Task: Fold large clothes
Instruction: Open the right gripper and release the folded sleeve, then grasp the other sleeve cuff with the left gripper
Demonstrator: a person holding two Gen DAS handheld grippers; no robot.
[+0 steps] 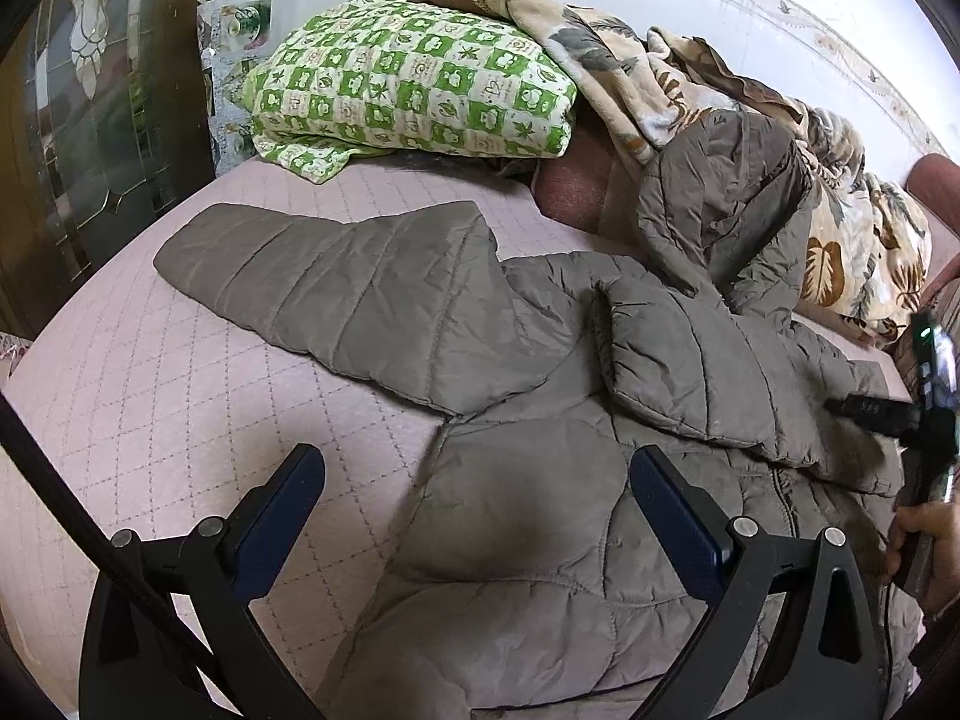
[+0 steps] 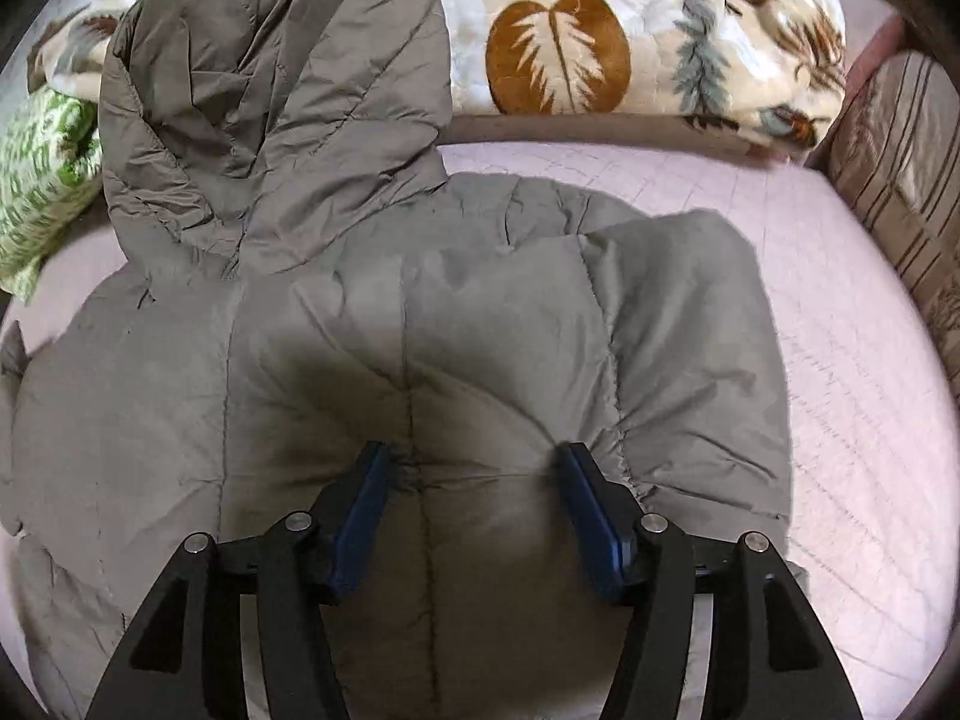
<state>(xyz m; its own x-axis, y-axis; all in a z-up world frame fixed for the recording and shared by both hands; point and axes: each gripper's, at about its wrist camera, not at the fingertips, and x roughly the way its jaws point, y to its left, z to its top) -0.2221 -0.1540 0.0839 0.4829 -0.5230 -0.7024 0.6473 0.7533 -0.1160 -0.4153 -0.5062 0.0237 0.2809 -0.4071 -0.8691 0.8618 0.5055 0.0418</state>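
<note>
A large grey-brown quilted hooded jacket (image 1: 528, 510) lies spread on the pink quilted bed (image 1: 150, 408). One sleeve (image 1: 336, 294) stretches out to the left; the other sleeve (image 1: 696, 360) is folded across the body. The hood (image 1: 726, 192) rests up against the bedding behind. My left gripper (image 1: 474, 468) is open and empty, above the jacket's left edge. In the right wrist view the jacket (image 2: 300, 360) fills the frame, hood (image 2: 270, 90) at the top. My right gripper (image 2: 471, 462) is open, its fingertips (image 2: 375, 468) pressing into the folded sleeve fabric.
A green-and-white checked quilt (image 1: 414, 90) and a cream leaf-print blanket (image 1: 852, 252) are piled at the back of the bed. A dark wood-and-glass cabinet (image 1: 90, 120) stands at the left. A striped cushion (image 2: 900, 180) sits at the right. The other hand-held gripper (image 1: 918, 408) shows at the right edge.
</note>
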